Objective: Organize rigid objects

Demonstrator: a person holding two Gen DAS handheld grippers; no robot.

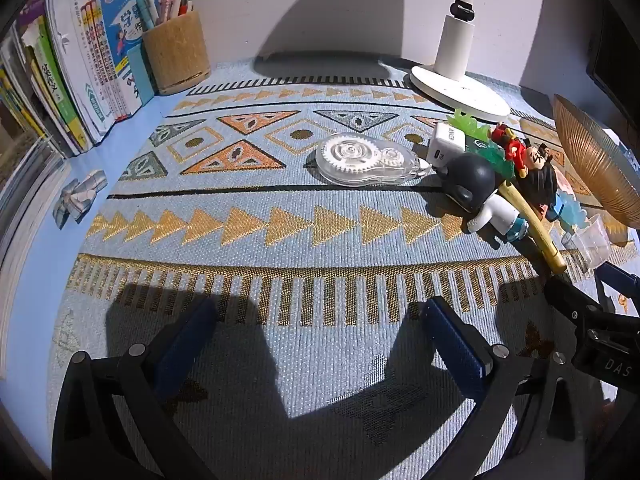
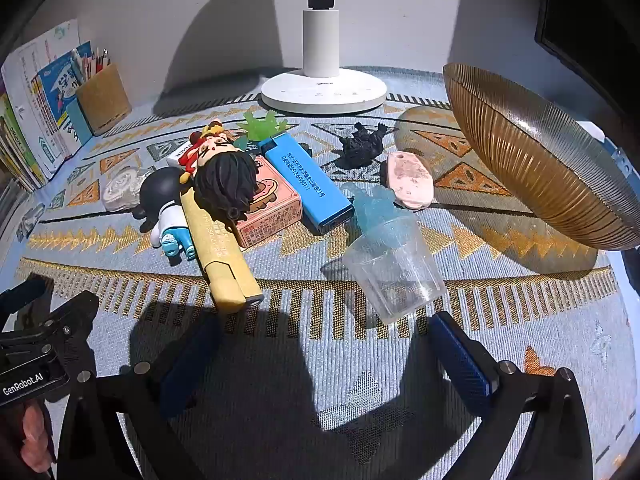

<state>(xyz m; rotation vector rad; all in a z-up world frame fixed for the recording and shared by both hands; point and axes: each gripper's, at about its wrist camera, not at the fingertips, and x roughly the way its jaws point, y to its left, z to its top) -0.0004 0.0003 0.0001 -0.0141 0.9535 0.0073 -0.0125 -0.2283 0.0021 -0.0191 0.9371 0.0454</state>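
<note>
Right wrist view: the right gripper (image 2: 324, 360) hangs over the patterned mat (image 2: 320, 400), jaws spread wide and holding nothing. Just beyond its fingers a clear cup (image 2: 394, 270) lies tilted, and a yellow highlighter (image 2: 218, 252) points toward the camera. Behind them sits a loose pile: a black-headed figure (image 2: 164, 204) beside the highlighter, a dark-haired doll (image 2: 222, 176) resting on the highlighter and a pink box (image 2: 272, 208), a blue lighter (image 2: 306, 180) leaning against the box, and a pale blue translucent piece (image 2: 374, 204) touching the cup's rim. Farther back lie a pink oval (image 2: 408, 178), a small black figure (image 2: 362, 146) and a green piece (image 2: 262, 124). A ribbed bowl (image 2: 540, 160) stands tilted at right; the lamp base (image 2: 324, 90) is at the back.

Left wrist view: the left gripper (image 1: 320, 340) is likewise spread and empty, over bare mat. A correction tape (image 1: 366, 158) lies alone mid-mat, a white charger (image 1: 446, 146) just beyond it. Books (image 1: 80, 80) and a pen cup (image 1: 176, 52) line the far left.
</note>
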